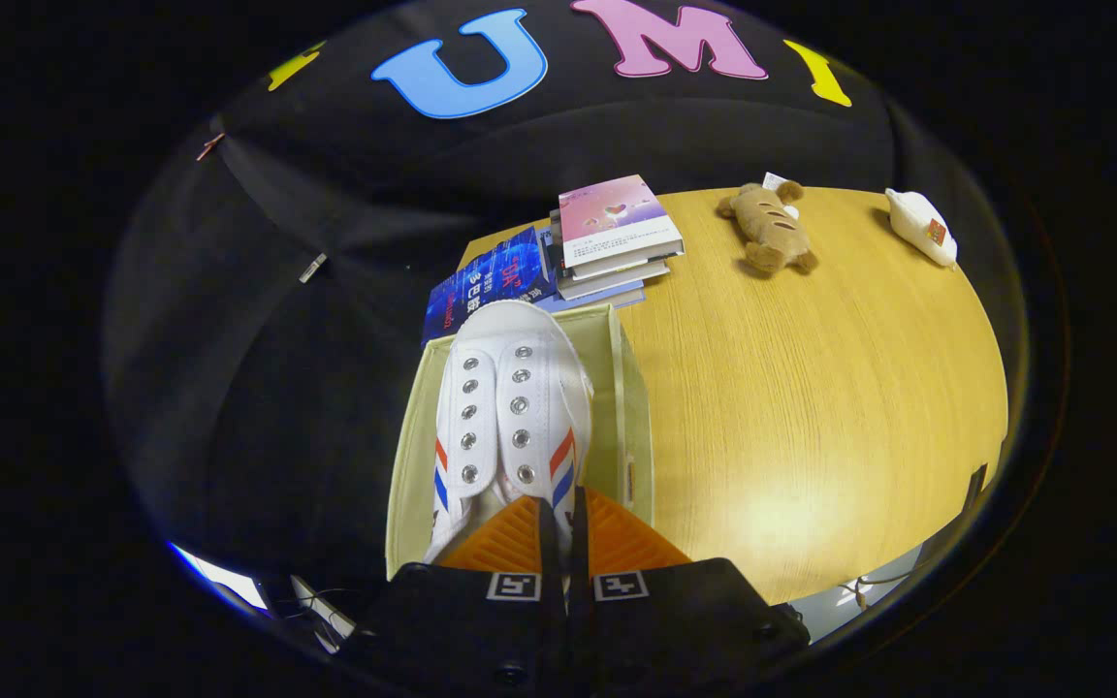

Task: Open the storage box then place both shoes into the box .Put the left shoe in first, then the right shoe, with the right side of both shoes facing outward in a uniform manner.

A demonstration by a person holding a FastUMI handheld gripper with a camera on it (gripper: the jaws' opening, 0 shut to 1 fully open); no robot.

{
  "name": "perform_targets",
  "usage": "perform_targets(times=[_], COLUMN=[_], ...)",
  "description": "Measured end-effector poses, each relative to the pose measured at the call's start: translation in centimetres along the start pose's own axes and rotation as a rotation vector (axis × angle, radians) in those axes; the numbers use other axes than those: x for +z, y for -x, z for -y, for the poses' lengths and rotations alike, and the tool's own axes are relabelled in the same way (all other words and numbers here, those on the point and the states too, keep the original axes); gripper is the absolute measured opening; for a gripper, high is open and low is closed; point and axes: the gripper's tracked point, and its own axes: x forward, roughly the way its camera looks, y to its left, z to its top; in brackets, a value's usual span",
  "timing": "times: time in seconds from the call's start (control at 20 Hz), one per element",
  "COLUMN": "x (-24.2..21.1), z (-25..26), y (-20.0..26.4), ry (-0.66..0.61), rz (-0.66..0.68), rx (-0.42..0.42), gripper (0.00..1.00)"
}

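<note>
Hand-held gripper point(561, 519) sits over the open storage box point(631, 427), fingers point(505, 538) drawn nearly together w/ only a thin slit between them, pinching the heel rim of a white canvas shoe point(510, 407). Shoe hangs toe-away from the fingers, top side up to the camera: two rows of metal eyelets, no laces, red/blue stripes on both flanks near the heel. Its toe reaches abt the far rim of the box; heel end is hidden betw the fingers. Can't tell if the sole touches the box floor. Box is pale cream fabric, open at top, its right wall & near-left inner wall visible either side of the shoe; it stands at the left edge of the wooden worktop point(811, 388). Just beyond the box, far side, a stack of books point(617, 237) w/ a pink-covered one on top, & a blue book point(491, 281) lying to the stack's left, partly overhanging the worktop edge. Further right on the far part of the worktop, a brown plush toy point(770, 225) lies on its side; well right of that, a small white object point(922, 225) near the far right corner. Near right worktop area shows a bright light glare.
</note>
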Motion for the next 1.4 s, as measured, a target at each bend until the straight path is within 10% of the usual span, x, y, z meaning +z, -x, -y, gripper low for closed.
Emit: perform_targets(times=[0.1, 0.35, 0.55, 1.4], x=[-0.8, 1.6, 2.9, 18.2], z=[-0.6, -1.6, 1.4, 21.5], y=[-0.4, 2.0, 4.1, 21.6], ry=[0.010, 0.041, 0.085, 0.392], rz=[-0.025, 0.079, 0.147, 0.657], rx=[0.013, 0.085, 0.045, 0.020], gripper=[0.09, 0.76, 0.98, 0.99])
